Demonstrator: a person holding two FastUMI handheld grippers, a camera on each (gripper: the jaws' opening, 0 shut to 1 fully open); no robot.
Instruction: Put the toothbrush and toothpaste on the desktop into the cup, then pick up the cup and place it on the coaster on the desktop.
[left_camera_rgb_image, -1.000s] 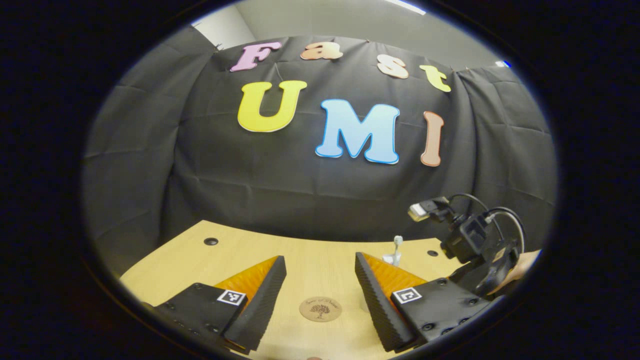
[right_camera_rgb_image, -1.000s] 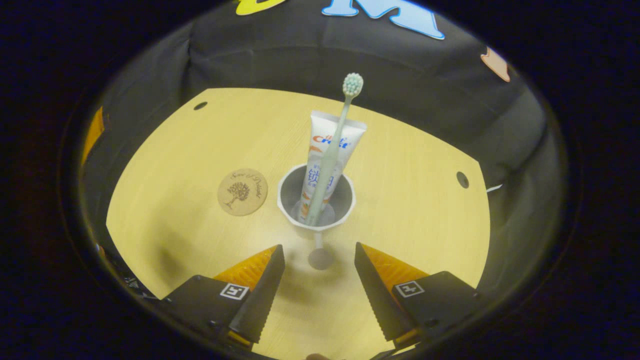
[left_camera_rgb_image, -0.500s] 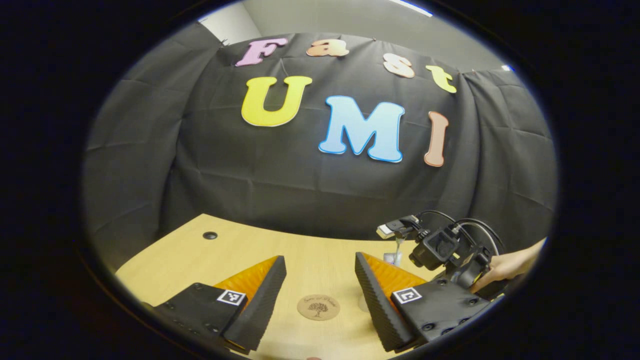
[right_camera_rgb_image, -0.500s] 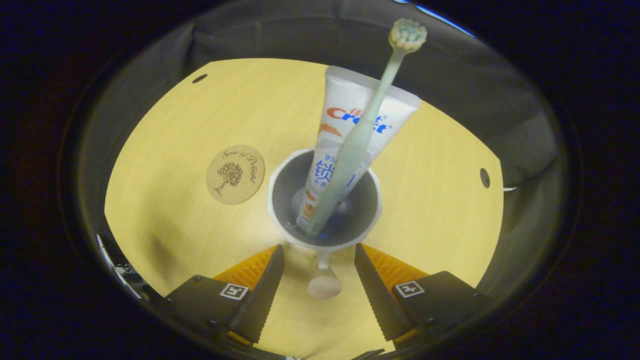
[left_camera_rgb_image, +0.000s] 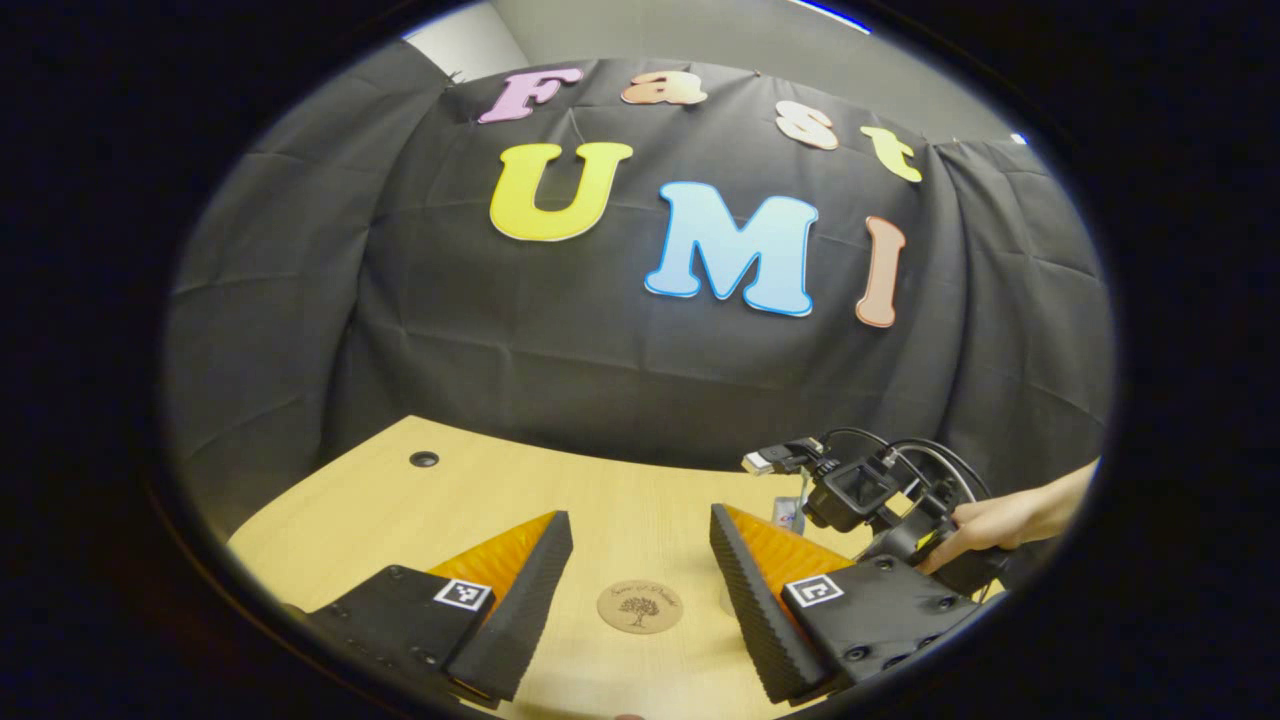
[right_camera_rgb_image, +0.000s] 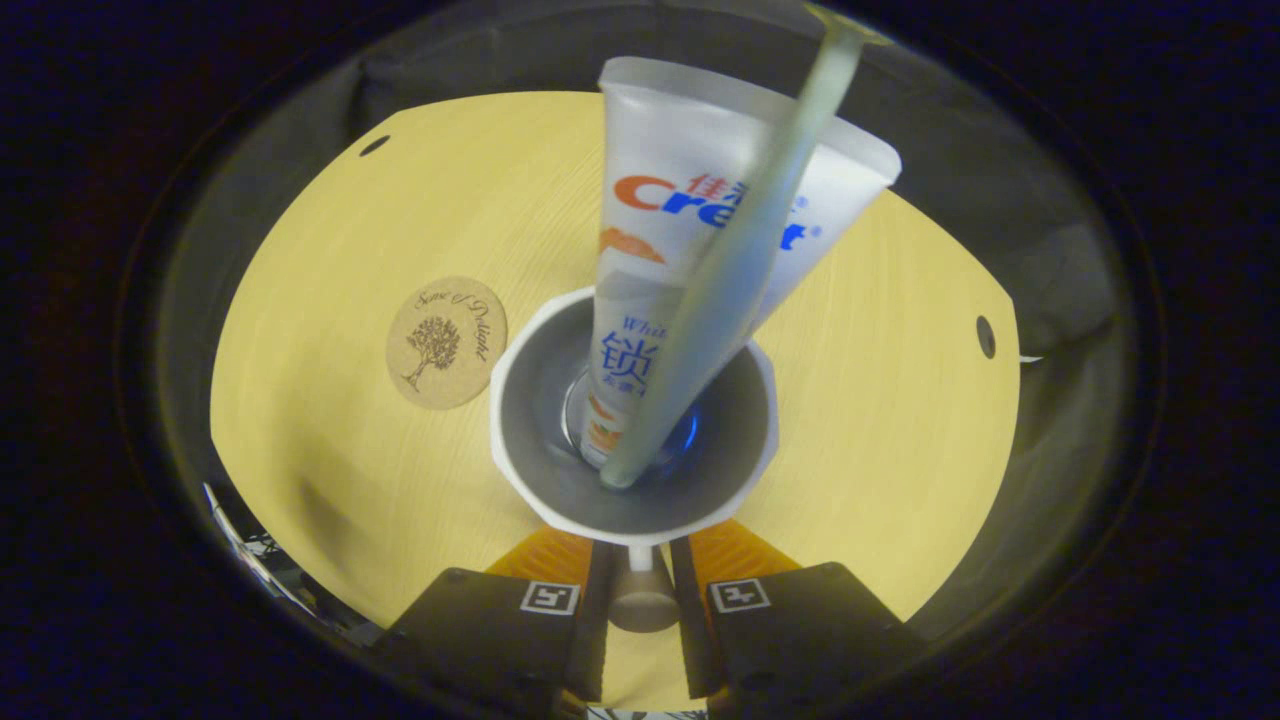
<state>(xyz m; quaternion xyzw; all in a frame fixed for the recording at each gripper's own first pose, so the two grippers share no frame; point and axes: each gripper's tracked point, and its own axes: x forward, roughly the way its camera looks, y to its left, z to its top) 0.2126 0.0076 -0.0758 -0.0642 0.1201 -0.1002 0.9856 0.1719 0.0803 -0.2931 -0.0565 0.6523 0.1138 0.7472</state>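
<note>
Cup (right_camera_rgb_image: 634, 478) stands on the table (right_camera_rgb_image: 330, 480) beside the coaster (right_camera_rgb_image: 446, 342), toothpaste (right_camera_rgb_image: 690, 250) and toothbrush (right_camera_rgb_image: 720, 300) leaning inside: light, rigid, likely top-heavy. Right tongs (right_camera_rgb_image: 638, 610) clench its handle knob; left tongs (left_camera_rgb_image: 638, 590) hang released.

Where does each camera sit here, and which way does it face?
Left gripper view: rides the left tongs, low over the desk, facing the cloth wall; its open fingers flank the coaster; a hand holds the right tongs beside it.
Right gripper view: rides the right tongs, looking down into the cup holding toothpaste and toothbrush; fingers closed on the cup's handle.
Shared: coaster, desk.
</note>
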